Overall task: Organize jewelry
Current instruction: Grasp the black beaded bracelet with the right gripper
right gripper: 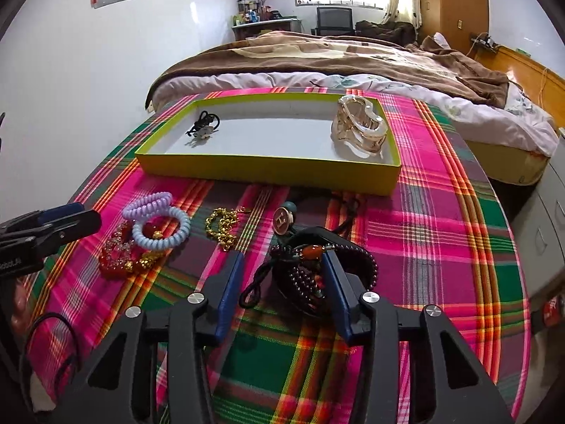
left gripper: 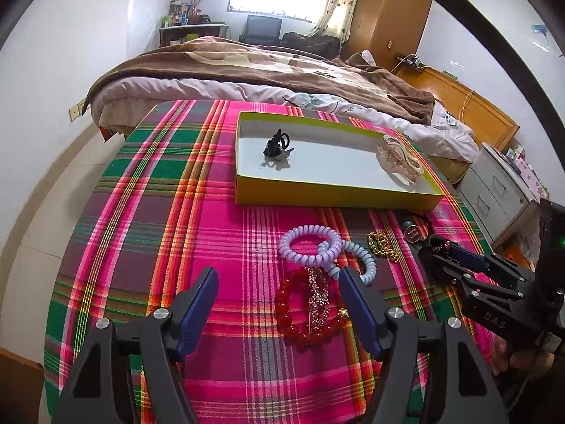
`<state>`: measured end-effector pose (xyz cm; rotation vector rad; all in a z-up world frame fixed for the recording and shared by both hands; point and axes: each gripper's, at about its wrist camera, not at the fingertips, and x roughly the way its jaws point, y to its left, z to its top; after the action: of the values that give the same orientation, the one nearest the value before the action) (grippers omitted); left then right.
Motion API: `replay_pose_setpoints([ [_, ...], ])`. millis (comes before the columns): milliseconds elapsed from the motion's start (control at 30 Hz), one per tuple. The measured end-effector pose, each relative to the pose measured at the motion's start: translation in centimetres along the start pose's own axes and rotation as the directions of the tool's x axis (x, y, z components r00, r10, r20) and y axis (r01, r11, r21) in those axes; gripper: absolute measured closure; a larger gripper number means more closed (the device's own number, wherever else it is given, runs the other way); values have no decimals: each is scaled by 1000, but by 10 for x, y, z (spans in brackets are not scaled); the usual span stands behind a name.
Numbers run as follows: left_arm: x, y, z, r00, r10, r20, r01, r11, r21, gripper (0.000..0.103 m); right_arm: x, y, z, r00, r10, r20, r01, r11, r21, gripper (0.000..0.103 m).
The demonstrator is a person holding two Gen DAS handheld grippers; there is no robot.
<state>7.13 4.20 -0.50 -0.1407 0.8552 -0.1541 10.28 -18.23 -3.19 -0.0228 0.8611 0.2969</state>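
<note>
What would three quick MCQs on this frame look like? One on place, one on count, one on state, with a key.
1. Where does the translucent beige hair claw lie?
A. on the plaid cloth
B. in the shallow yellow-green box
C. on the bed

2. How many items lie in that box?
A. two
B. four
C. none

3. How does the left tool stand?
A. shut on the red bead bracelet
B. open above the bracelets
C. inside the box

Key:
1 B, the claw sits at the box's right end.
2 A, only the claw and the black hair tie with a grey charm are inside.
3 B, its blue pads are spread apart and press on nothing, with the red bead bracelet seen between them on the plaid cloth.
</note>
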Motion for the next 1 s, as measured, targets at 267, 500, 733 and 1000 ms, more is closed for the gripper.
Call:
replay_pose_setpoints([
  [267, 6, 5, -1, 1000, -4, -19, 3, 1000, -23, 33, -1, -2, 0, 1000, 11, 2, -11, 1000, 19, 83],
  [500, 9, 12, 0, 999, -25, -34, 23, 999, -44, 29, -14, -9, 2, 998, 27, 55, -30, 998, 50, 88],
  [733, 16, 6, 8, 998, -42, -47, 42, 999, -8, 28, -31, -14, 7, 993, 24, 117, -32, 997, 74, 88],
  [1000, 32, -18, 23, 998, 12, -64, -7, 997, 81, 28, -54, -15, 15, 981, 22, 191, -38, 996, 83, 88],
])
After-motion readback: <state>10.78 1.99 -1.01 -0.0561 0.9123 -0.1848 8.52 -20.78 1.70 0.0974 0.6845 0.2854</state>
